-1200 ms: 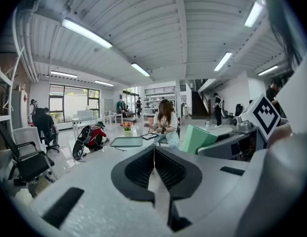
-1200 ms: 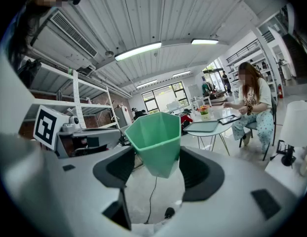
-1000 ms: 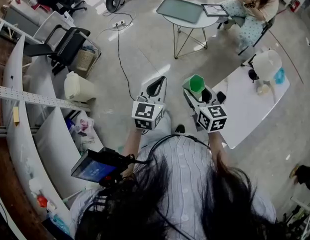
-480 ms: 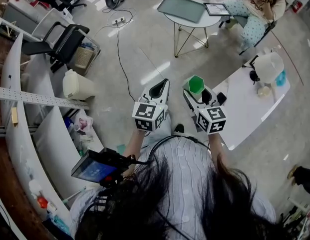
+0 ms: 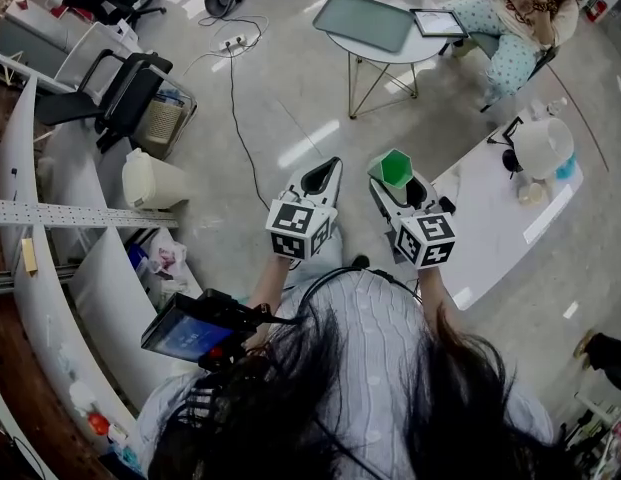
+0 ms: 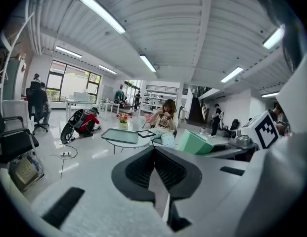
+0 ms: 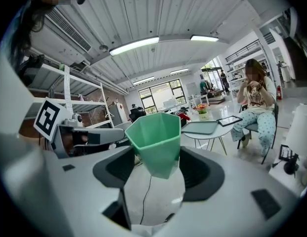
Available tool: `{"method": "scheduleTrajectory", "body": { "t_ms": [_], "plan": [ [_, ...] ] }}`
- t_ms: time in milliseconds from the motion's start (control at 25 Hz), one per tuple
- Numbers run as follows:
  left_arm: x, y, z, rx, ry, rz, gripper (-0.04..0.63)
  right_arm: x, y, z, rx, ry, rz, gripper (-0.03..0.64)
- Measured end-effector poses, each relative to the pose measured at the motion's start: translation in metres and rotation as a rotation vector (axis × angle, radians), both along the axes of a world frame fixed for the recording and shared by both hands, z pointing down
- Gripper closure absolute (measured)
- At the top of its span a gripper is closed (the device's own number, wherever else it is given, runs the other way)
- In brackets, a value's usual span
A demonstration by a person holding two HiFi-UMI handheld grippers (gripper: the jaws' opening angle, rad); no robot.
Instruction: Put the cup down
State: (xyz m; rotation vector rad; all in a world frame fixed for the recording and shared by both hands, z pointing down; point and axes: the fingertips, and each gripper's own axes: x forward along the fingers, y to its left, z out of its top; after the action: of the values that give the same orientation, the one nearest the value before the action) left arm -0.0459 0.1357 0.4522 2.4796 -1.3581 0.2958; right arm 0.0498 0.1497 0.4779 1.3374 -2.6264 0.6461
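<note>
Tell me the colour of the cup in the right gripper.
The cup is plain green; the right gripper view shows it best.

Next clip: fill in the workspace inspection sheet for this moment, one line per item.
Surface: white table to the right of the grippers.
Job's things: green cup held in the air, not yet set down.
Clutter: white rounded container at the table's far end.
Grippers: right gripper shut on the cup; left gripper shut, empty.
Cables: black cord running across the floor from a power strip.
Surroundings: round table with a tray, seated person, shelving at left.
</note>
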Motion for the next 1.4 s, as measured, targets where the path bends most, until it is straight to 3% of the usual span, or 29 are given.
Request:
{"method": "scheduleTrajectory", "body": {
  "t_ms": [760, 1400],
  "plan": [
    [-0.049, -0.145, 0.006, -0.026, -0.031, 0.088, 0.58, -0.046, -0.144, -0.001, -0.046, -0.008, 0.083, 0.321],
    [-0.08, -0.219, 0.017, -0.029, -0.054, 0.16, 0.58, -0.078, -0.214, 0.004, -0.057, -0.017, 0.157, 0.321]
  ]
}}
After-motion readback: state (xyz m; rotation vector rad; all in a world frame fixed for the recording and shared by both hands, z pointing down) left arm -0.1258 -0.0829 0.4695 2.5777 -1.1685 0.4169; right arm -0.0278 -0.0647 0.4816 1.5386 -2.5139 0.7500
